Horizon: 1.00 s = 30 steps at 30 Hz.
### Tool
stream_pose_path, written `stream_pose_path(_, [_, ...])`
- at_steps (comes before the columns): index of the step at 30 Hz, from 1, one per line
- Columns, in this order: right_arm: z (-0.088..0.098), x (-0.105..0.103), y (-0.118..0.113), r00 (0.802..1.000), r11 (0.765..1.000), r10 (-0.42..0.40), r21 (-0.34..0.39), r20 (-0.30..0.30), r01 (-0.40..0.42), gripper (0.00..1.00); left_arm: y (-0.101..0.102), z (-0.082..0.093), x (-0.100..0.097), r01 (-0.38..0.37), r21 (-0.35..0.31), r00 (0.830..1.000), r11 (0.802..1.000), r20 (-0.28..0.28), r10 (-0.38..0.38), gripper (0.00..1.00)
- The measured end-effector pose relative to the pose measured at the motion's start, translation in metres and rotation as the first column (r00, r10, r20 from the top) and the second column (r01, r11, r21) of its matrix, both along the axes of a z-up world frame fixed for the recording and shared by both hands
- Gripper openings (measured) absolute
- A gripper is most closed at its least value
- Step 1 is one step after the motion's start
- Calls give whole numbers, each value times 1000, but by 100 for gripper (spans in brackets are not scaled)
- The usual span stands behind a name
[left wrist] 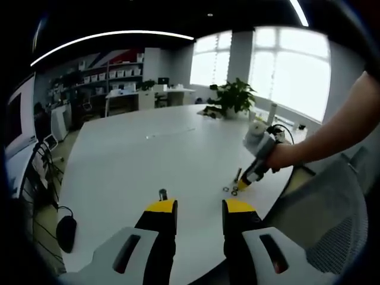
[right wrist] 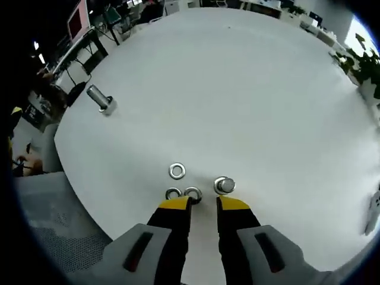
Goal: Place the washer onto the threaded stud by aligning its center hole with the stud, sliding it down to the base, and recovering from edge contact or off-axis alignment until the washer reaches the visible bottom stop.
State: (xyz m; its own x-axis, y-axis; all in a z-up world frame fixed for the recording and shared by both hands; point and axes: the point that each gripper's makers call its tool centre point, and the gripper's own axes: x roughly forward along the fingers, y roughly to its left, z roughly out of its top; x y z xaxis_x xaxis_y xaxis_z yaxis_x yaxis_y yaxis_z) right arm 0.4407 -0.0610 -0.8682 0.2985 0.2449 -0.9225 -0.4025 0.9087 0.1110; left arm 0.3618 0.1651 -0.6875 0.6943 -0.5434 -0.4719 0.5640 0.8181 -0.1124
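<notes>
Three washers [right wrist: 177, 171] lie by the table's [right wrist: 249, 89] near edge, two touching the right tongs' [right wrist: 202, 203] parted tips; a nut [right wrist: 224, 185] sits beside. Left tongs [left wrist: 199, 206] apart, empty. Stud [right wrist: 100, 98] stands near the far-left edge. Pinch one washer by its rim, hole clear.

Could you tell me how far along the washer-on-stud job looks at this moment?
Done: nothing, the stud stands bare on the table. In hand: the right gripper, open, sits down at the washers, gripping none. Left: grasp one, carry it over, thread it down to the base.
</notes>
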Motion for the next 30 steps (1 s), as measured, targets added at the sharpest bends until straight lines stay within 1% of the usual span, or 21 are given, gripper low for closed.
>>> stream_pose_path(5, [1, 1, -2, 1000, 1000, -1, -7, 0, 1, 18, 0, 0, 0, 1, 0, 1000, 1000, -2, -1, 28])
stream_pose_path(8, [0, -2, -2, 998, 997, 64, -50, 9, -63, 18, 0, 0, 0, 1, -1, 1000, 1000, -3, -1, 28])
stream_pose_path(10, [0, -3, -2, 996, 994, 93, -66, 17, -92, 18, 0, 0, 0, 1, -3, 1000, 1000, -4, -1, 28])
stream_pose_path(11, [0, -5, -3, 995, 993, 95, -76, 13, -93, 17, 0, 0, 0, 1, -3, 1000, 1000, -4, -1, 28])
stream_pose_path(12, [0, -6, -4, 993, 989, 119, -93, 18, -117, 17, 0, 0, 0, 1, -4, 1000, 1000, -4, -1, 28])
stream_pose_path(13, [0, -7, -4, 993, 989, 115, -93, 13, -113, 17, 0, 0, 0, 1, -4, 1000, 1000, -4, -1, 28])
stream_pose_path(19, [1, -10, -8, 984, 977, 176, -121, 8, -174, 17, 0, 0, 0, 1, -4, 1000, 1000, -3, -1, 28])
stream_pose_path(21, [1, -12, -6, 982, 976, 190, -113, 6, -188, 19, 0, 0, 0, 0, -4, 1000, 1000, -2, 0, 28])
stream_pose_path(22, [1, -13, -5, 980, 974, 200, -110, 5, -198, 19, 0, 0, 0, 0, -4, 1000, 1000, -1, 0, 28])
stream_pose_path(24, [1, -18, -1, 968, 963, 250, -105, 2, -248, 19, 0, 0, 0, 0, -4, 1000, 1000, 0, 0, 28])
stream_pose_path(27, [1, -21, -1, 952, 942, 308, -138, 1, -304, 19, 0, 0, 0, 0, -3, 1000, 1000, 0, 0, 28])
stream_pose_path(30, [4, -23, 2, 950, 944, 311, -124, 13, -307, 19, 0, 0, 0, 1, -2, 1000, 1000, 1, -1, 28])
